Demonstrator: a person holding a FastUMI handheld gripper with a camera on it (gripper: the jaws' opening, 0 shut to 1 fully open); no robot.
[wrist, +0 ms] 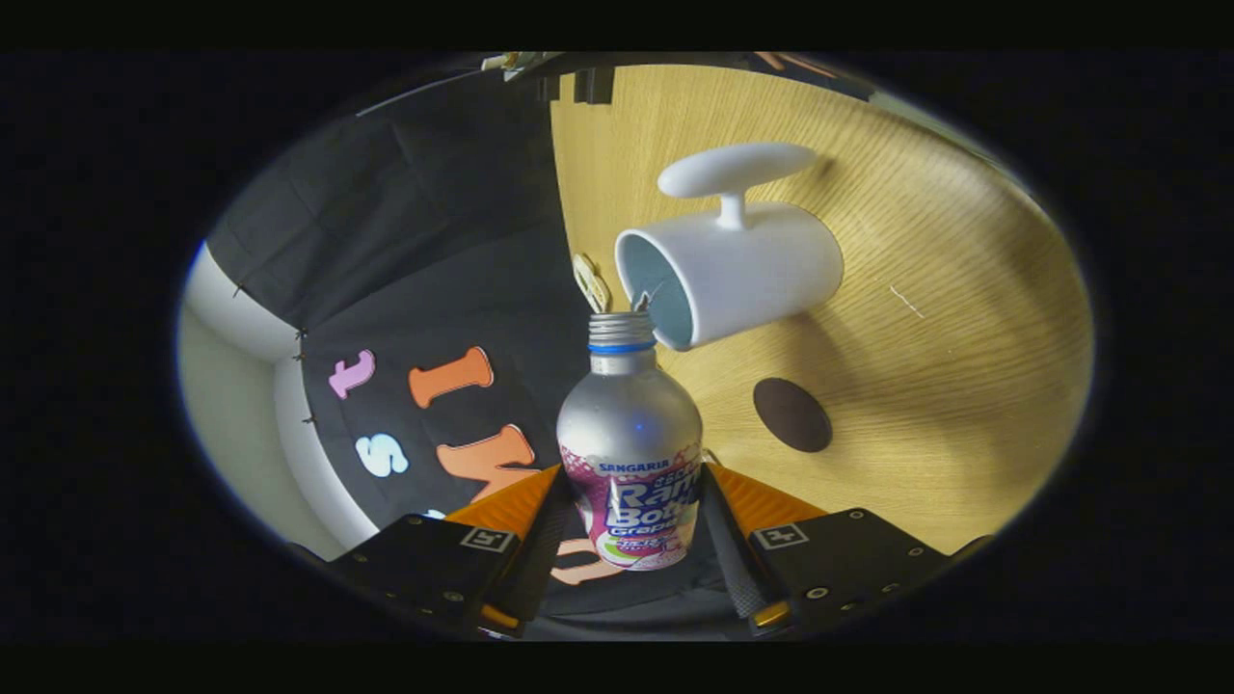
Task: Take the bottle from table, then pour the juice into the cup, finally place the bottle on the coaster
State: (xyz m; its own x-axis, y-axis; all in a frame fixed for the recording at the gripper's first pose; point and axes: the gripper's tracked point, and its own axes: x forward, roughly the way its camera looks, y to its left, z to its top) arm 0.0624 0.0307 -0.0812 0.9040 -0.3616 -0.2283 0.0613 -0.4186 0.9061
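While the view is rolled hard over, so that the table (964, 386) stands like a wall beside the bottle, the pouring step looks to be in hand; the gripper (631, 511) pinches the bottle (631, 453) by its lower body, a finger pressed to each side; the bottle's open, uncapped neck sits at the lip of the white cup (742, 270), which stands on the wood with its handle toward the booth's far end; no stream is plain to see; next, I judge, comes righting the bottle and carrying it to the dark round coaster (792, 414) near the cup; the bottle is silvery metal, blue-ringed at the neck, with a bright printed label
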